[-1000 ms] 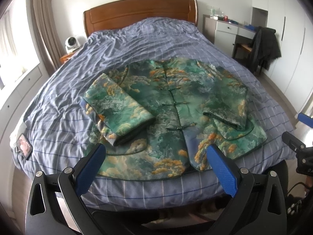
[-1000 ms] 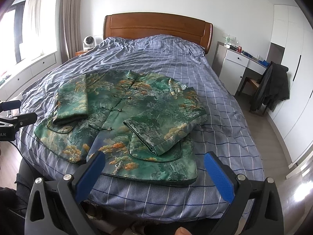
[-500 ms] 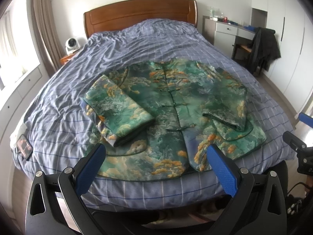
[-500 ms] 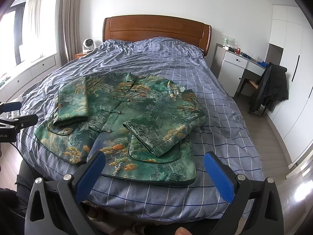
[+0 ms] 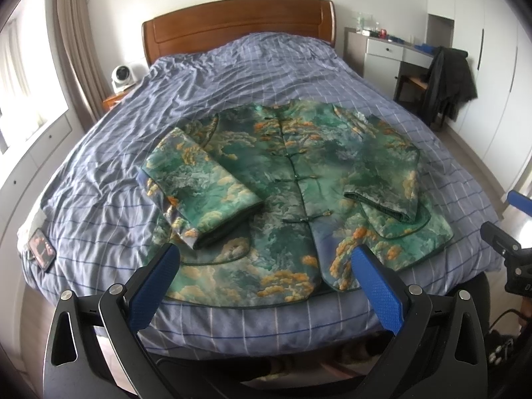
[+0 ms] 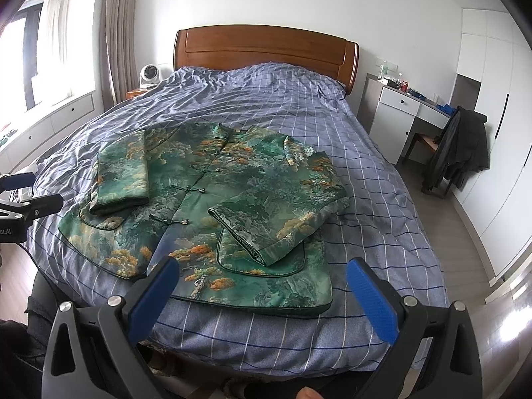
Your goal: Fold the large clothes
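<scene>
Left gripper (image 5: 262, 272) is hanging wide open over the near edge of the bed (image 5: 99, 179), holding nothing, its blue pads (image 5: 154, 287) spread either side of the jacket's hem. Green brocade jacket (image 5: 292, 206) is lying flat and buttoned on the checked quilt, collar toward the far headboard (image 5: 239, 23). Left sleeve (image 5: 199, 193) is lying folded in over the body; right sleeve (image 5: 382, 186) is doing the same on the other side. Right gripper is showing only as a dark tip at the right edge.

Right gripper (image 6: 262, 281), seen from its own camera, is also standing wide and empty, hovering above the jacket's (image 6: 212, 206) near right corner. Folded right sleeve (image 6: 276, 222) is lying just beyond it, cuff pointing near-left.

Judgement: sleeves are done, body fold is pending. Next move is probably calling for both grippers to drop to the hem corners, pinch, and carry the hem toward the collar. Stiff, thick fabric may be resisting a crisp crease.
</scene>
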The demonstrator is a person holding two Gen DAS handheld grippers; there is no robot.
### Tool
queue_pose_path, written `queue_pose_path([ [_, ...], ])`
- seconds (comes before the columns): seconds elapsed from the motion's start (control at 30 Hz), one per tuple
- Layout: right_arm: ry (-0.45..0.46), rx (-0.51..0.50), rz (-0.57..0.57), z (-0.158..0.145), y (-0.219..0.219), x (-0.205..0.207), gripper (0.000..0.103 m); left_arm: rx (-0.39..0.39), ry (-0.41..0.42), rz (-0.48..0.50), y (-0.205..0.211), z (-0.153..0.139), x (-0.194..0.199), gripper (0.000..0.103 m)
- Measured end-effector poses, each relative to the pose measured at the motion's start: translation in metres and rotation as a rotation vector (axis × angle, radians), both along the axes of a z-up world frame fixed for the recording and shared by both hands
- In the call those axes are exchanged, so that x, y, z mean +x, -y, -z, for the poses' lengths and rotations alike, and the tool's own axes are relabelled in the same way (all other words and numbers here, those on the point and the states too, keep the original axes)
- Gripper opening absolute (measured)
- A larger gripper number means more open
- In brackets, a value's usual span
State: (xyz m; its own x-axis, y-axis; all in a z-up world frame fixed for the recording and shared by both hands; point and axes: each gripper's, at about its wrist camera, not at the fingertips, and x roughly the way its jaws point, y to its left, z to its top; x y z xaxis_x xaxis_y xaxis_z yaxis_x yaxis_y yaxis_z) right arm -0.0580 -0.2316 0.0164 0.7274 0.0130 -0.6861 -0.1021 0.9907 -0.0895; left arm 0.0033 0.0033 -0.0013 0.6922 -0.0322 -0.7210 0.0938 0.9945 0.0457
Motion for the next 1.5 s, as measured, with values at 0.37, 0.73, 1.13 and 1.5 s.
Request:
queue_pose_path([
  [0.37,0.001,-0.002,-0.002,0.000,0.000,0.000,0.103,0.001,0.006,-0.002,0.000,0.000,0.000,0.103],
  [0.73,0.011,-0.001,0.007,-0.003,0.002,0.002,0.103,0.016,0.014,-0.005,-0.007,-0.002,0.001,0.103],
  [1.13,0.210,-0.061,-0.052,-0.033,0.027,0.028,0.103,0.023,0.019,-0.030,-0.011,0.006,0.003,0.103],
  [1.5,-0.130,-0.221,-0.298,0.073,0.001,0.144,0.103,0.016,0.019,-0.045,-0.014,0.012,0.000,0.103],
])
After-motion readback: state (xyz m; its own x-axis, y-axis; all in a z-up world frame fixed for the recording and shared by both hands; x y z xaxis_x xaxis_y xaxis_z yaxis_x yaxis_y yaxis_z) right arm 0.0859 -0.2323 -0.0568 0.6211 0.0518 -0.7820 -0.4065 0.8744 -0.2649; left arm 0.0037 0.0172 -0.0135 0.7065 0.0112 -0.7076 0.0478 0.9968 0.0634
